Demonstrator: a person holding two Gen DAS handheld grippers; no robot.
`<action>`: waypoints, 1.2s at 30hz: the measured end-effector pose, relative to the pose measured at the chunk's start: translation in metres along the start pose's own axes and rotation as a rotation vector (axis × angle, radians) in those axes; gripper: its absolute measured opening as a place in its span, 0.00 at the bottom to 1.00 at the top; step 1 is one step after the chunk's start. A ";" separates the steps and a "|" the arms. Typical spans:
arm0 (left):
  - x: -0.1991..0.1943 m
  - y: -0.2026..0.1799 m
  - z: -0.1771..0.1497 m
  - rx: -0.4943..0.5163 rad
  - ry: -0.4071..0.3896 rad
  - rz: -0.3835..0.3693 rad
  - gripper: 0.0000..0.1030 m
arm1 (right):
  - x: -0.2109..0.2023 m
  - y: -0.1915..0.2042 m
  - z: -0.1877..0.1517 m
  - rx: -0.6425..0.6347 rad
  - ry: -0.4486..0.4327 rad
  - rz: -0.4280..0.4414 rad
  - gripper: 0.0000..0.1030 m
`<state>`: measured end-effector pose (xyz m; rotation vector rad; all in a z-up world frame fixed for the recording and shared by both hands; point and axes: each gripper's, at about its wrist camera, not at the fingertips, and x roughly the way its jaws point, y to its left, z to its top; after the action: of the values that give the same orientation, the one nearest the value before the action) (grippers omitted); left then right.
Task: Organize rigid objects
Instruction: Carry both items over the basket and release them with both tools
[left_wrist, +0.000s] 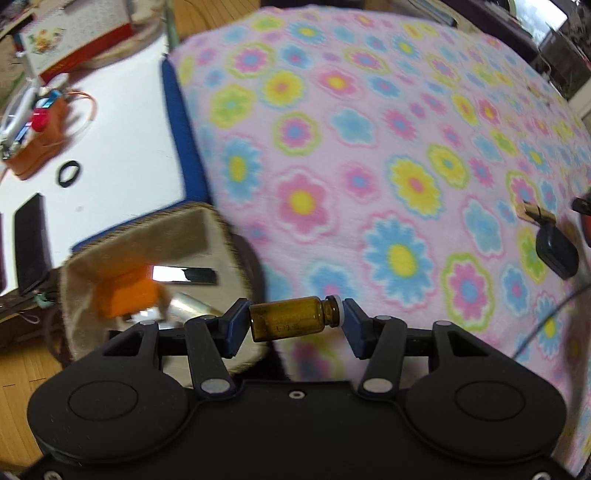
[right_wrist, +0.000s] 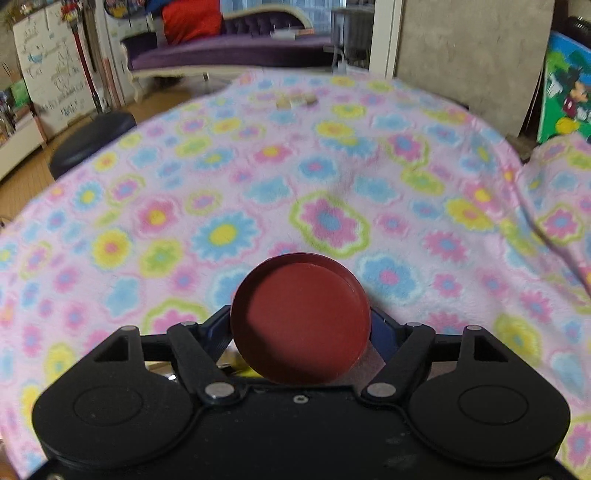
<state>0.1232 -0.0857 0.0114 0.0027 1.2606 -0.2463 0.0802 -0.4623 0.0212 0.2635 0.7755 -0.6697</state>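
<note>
My left gripper is shut on a small amber glass vial, held sideways between the blue pads, above the edge of a flowered pink blanket. A beige fabric basket sits just left of it, holding an orange box, a silver tube and a dark flat item. My right gripper is shut on a round dark red lid, held on edge above the blanket; its pads are mostly hidden behind the lid.
A black oval object and a small tan piece lie on the blanket at right. A white desk at left carries an orange container, a black ring and a black phone. Small tan blocks lie far on the blanket; a dark stool stands left.
</note>
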 end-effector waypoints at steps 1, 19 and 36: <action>-0.003 0.007 0.000 -0.005 -0.007 0.001 0.50 | -0.011 0.003 -0.001 -0.002 -0.014 0.011 0.74; -0.020 0.147 -0.032 -0.237 -0.098 0.123 0.50 | -0.146 0.179 -0.092 -0.233 0.082 0.479 0.74; 0.010 0.192 -0.046 -0.384 0.025 0.096 0.50 | -0.156 0.300 -0.214 -0.498 0.235 0.521 0.74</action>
<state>0.1182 0.1060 -0.0373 -0.2630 1.3125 0.0812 0.0723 -0.0640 -0.0213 0.0783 1.0208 0.0565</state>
